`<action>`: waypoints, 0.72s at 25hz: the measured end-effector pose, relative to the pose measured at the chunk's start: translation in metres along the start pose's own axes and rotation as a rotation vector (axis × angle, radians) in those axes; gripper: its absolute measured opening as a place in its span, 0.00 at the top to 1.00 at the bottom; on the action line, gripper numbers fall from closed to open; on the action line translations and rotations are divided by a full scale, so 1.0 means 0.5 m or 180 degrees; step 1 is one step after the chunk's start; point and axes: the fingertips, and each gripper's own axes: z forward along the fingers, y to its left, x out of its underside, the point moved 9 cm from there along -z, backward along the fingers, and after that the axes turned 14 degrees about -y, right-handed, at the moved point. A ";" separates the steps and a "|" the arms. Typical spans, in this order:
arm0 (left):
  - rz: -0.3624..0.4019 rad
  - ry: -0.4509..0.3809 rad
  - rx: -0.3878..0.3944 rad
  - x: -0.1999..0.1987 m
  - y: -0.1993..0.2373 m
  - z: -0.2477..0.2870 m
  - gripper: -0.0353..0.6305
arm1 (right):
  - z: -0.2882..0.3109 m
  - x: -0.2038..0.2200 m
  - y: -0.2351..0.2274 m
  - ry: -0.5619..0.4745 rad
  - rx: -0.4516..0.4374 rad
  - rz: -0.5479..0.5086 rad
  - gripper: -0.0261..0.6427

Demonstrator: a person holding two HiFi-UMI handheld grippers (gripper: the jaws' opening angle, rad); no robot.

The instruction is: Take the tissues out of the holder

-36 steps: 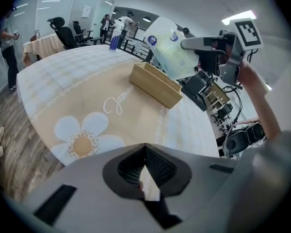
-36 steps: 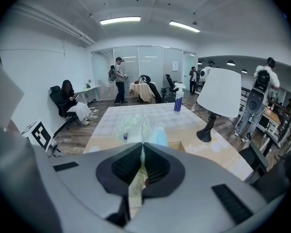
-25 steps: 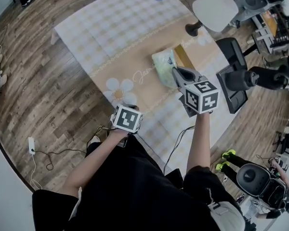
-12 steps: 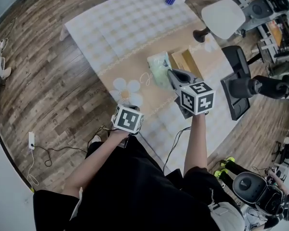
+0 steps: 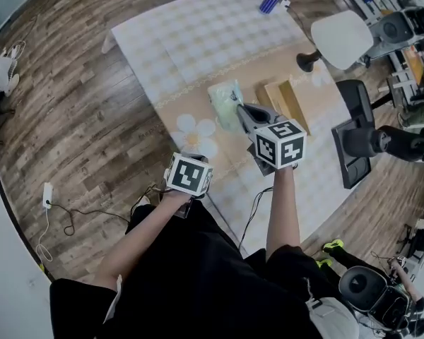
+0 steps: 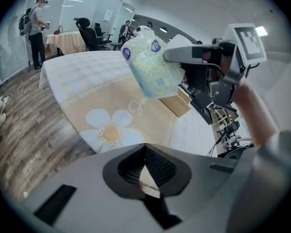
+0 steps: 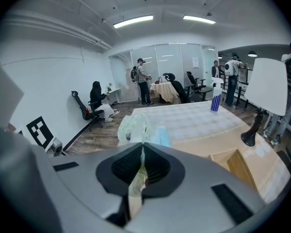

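Above the table (image 5: 198,34), toward its near edge, the right gripper (image 7: 142,152) pinches the wrapper of the tissue pack (image 5: 225,99), lifted clear of the wooden holder (image 5: 286,103) just beside it. The left gripper (image 6: 145,149) hovers by the near edge, jaws pressed together on nothing.

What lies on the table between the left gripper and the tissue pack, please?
Only bare tablecloth with its printed daisy separates the left gripper from the tissue pack, as the head view shows.

Tissue pack (image 5: 223,97) between the right gripper (image 5: 238,109) fingers, up over the table (image 5: 191,41); holder (image 5: 288,106) on the table just right of them, spray bottle (image 5: 268,4) far beyond.
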 end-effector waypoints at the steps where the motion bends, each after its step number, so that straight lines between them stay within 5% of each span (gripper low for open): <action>1: -0.0033 -0.0013 0.0000 -0.003 -0.001 -0.004 0.95 | 0.005 -0.001 0.004 -0.0005 -0.0026 0.0013 0.94; 18: -0.0149 -0.0103 -0.0394 -0.027 0.061 -0.018 0.95 | 0.063 0.026 0.031 0.0033 -0.0030 0.0192 0.94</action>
